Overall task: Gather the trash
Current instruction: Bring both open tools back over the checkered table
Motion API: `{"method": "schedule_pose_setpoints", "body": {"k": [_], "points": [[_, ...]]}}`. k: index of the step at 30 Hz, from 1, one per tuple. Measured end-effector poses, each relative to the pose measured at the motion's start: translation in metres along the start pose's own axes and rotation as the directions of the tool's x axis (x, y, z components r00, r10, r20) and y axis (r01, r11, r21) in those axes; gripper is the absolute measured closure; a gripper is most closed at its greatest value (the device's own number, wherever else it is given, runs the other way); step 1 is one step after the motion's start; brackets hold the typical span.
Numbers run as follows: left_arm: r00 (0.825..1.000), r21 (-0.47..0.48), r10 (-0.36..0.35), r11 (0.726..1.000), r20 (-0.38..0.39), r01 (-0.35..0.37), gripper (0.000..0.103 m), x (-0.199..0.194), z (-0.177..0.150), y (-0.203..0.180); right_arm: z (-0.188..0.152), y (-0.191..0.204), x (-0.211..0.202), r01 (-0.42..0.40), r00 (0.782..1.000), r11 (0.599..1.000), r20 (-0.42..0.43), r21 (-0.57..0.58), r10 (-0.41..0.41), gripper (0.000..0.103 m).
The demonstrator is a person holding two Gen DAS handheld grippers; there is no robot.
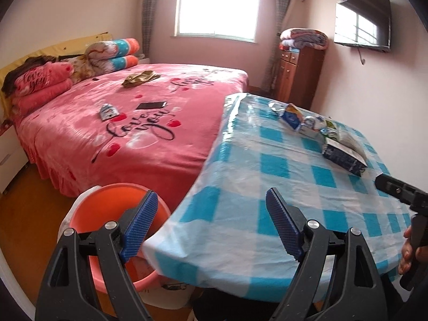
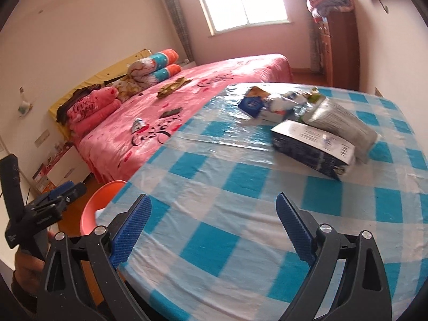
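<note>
1. Trash: a heap of crumpled wrappers, cartons and packets [image 2: 283,104], with a dark blue printed cardboard box [image 2: 311,151] and a grey foil pouch [image 2: 345,125] leaning on it, all on the far side of the desk, well ahead of both sets of jaws and a little to their right.
2. Desk [image 1: 281,187] round, under a blue-and-white checked cloth with clear plastic film over it; bare cloth directly ahead of the jaws.
3. Right gripper [image 2: 214,230]: jaws wide, nothing between the blue ribbed pads, pointed across the desk toward the heap.
4. Left gripper [image 1: 211,222]: jaws wide and empty too, straddling the desk's near edge.
5. Round orange plastic bin [image 1: 107,214] on the floor, below and behind the left jaw, beside the desk; inside looks empty, as far as visible.
6. Further out, past the left jaws: a pink printed bed [image 1: 120,133] with a small crumpled blue-and-white packet [image 1: 108,111] and a dark phone [image 1: 151,105] on it.
7. Progress, judged: barely begun. Nothing gripped, nothing seen in the bin, whole heap left to collect, likely the packet on the bed as well.
</note>
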State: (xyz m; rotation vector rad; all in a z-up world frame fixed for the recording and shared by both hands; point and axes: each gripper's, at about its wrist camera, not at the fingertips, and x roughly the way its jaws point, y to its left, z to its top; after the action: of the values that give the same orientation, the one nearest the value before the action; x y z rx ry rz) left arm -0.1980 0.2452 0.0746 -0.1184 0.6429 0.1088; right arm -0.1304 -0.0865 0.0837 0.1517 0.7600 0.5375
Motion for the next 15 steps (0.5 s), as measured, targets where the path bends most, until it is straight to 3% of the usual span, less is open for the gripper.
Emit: {"method": "schedule_pose_setpoints", "body": {"k": [8,15], "points": [[0.998,0.078,-0.064,0.995,-0.022,0.066,0.019,0.033,0.041,-0.048,0.015,-0.059,-0.003,0.054,0.999,0.994,-0.013,0.091,-0.053,0.010],[0.985,0.154,-0.157,0.974,-0.069,0.166,0.019,0.101,0.096,-0.107,0.057,-0.124,-0.009,0.107,0.994,0.980,0.006,0.170,-0.110,0.010]]}}
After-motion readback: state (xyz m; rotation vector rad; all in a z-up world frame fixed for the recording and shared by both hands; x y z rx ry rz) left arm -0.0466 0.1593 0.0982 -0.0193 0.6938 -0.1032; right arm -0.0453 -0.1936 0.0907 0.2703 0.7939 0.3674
